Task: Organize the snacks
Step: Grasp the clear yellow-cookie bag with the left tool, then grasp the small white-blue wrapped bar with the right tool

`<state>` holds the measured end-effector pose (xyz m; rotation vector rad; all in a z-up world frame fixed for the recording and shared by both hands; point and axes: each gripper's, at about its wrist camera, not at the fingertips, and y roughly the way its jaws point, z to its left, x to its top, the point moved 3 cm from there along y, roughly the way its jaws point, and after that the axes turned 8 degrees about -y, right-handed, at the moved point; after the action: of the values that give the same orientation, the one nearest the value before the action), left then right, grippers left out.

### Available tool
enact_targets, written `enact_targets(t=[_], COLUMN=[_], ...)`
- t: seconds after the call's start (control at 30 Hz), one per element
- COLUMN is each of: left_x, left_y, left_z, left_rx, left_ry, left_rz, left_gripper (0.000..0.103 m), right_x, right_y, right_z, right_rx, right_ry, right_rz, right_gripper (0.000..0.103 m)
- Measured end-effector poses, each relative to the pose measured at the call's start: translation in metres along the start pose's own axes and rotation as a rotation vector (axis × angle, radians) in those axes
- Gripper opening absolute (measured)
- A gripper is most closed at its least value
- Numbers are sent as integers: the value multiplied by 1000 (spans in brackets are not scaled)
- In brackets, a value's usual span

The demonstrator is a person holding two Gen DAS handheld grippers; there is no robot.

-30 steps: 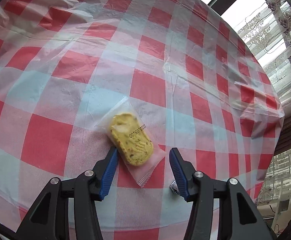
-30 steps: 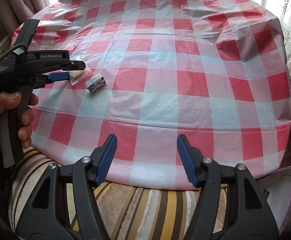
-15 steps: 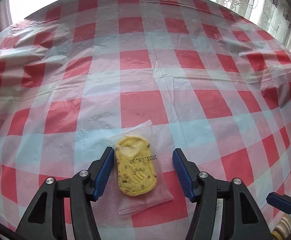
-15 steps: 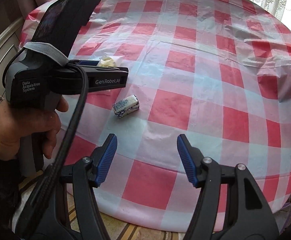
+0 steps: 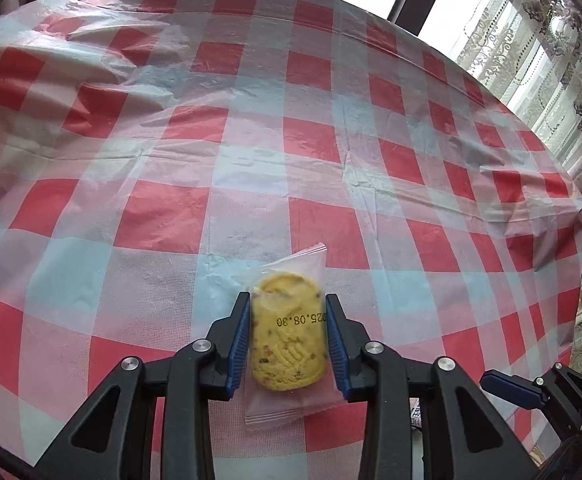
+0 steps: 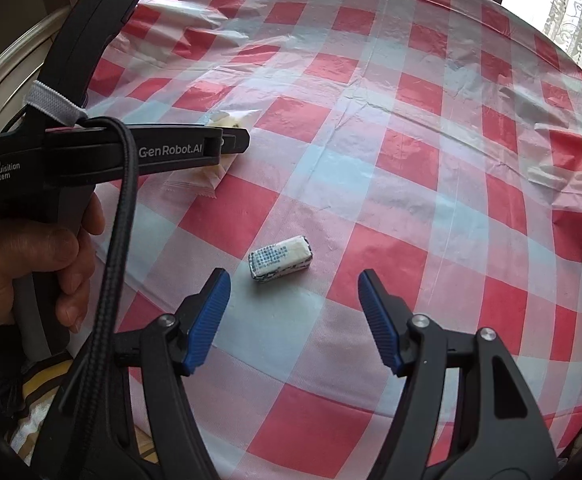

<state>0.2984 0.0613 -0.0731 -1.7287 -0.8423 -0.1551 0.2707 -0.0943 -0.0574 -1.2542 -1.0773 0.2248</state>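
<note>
A yellow cookie in a clear wrapper (image 5: pixel 287 336) lies on the red-and-white checked tablecloth (image 5: pixel 251 140). My left gripper (image 5: pixel 287 316) is shut on it, blue pads pressing both sides. In the right wrist view the left gripper body (image 6: pixel 111 152) covers most of the cookie packet (image 6: pixel 211 172). A small white wrapped candy with blue print (image 6: pixel 281 258) lies on the cloth just ahead of my right gripper (image 6: pixel 293 294), which is open and empty. The candy sits between the fingertips but further out, apart from them.
The tablecloth is wrinkled at the far left (image 5: pixel 91 72) and the right edge (image 6: pixel 551 160). The table's near edge drops to a striped cushion (image 6: pixel 39 408). Lace curtains and a window (image 5: pixel 551 60) stand behind the table. The right gripper's blue tip (image 5: pixel 511 388) shows at lower right.
My left gripper has closed on the cookie packet, which lay loose between open fingers before. My right gripper has moved forward and closer to the white candy.
</note>
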Motion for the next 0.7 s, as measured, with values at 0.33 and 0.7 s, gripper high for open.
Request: enact_targets(t=[0.33,0.7], left_x=[6,9], left_y=[-10,-12], left_z=[32,40], left_rx=[56,85], left_ry=[-91,-101], left_rz=[-43,-57], left_gripper=[36,36], right_x=[9,9], right_y=[13,24], right_z=[1,-7], right_rx=[17,3], right_ry=[-22,-6], right_rz=[-2,19], right_gripper=[69,44])
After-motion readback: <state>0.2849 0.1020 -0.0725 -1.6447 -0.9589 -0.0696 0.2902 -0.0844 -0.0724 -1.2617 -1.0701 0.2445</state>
